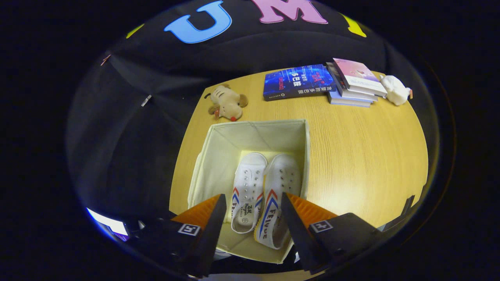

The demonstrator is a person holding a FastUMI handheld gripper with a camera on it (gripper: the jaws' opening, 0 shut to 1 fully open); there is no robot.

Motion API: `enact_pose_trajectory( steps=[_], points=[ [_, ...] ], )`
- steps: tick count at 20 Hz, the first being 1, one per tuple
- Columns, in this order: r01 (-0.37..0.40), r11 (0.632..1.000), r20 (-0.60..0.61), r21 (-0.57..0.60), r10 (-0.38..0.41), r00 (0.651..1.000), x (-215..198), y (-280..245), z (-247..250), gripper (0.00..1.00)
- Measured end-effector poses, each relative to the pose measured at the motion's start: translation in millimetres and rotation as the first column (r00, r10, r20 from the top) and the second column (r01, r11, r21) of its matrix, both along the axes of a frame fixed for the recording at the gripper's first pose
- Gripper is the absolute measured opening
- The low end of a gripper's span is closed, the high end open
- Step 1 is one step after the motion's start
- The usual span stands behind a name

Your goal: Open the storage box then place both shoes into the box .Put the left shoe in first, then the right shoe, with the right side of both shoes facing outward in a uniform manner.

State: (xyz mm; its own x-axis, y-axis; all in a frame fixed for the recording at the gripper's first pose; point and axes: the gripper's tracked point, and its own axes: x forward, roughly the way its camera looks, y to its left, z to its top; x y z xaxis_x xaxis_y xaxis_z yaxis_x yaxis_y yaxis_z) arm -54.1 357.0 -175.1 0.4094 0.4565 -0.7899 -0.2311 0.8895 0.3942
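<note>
**A:** Start with the gripper (253,203). How do the fingers stand?

**B:** Spread wide, and nothing is pinched between them. They hover over the near end of the storage box (218,136), one fingertip over its left side, the other close to its right wall. No contact with anything can be made out.

**A:** And the shoes?

**B:** Both lie inside the box, side by side and touching along their length. The left-hand shoe (247,187) rests flat with its lace eyelets facing up, its heel between the fingertips. The right-hand shoe (278,187) leans slightly against its neighbour, its striped side showing, heel just inside the right finger. Both toes point toward the far wall of the box.

**A:** The box itself?

**B:** Open at the top, pale fabric walls, standing on the wooden table (359,156). The shoes fill its right half; the left half shows bare lining.

**A:** Beyond the box?

**B:** A small plush toy (227,103) lies on the table just past the box's far left corner. Farther off, past the far right corner, a blue book (299,81) lies flat, a stack of books (353,84) beside it, and a white soft toy (395,89) just beyond the stack.
</note>
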Motion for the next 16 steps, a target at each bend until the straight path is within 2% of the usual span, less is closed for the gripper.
enact_pose_trajectory(
  steps=[1,4,9,12,16],
  points=[
    [-0.003,1.0,0.025,-0.005,0.003,1.0,-1,-5,4,0.96],
    [0.014,1.0,0.072,-0.003,-0.014,0.997,0,-25,15,0.99],
    [0.073,0.997,0.173,-0.02,-0.068,0.983,12,-79,39,0.99],
    [0.115,0.993,0.267,-0.01,-0.108,0.958,26,-118,65,0.99],
    [0.139,0.99,0.407,-0.015,-0.121,0.906,41,-173,106,0.99]
  ],
)
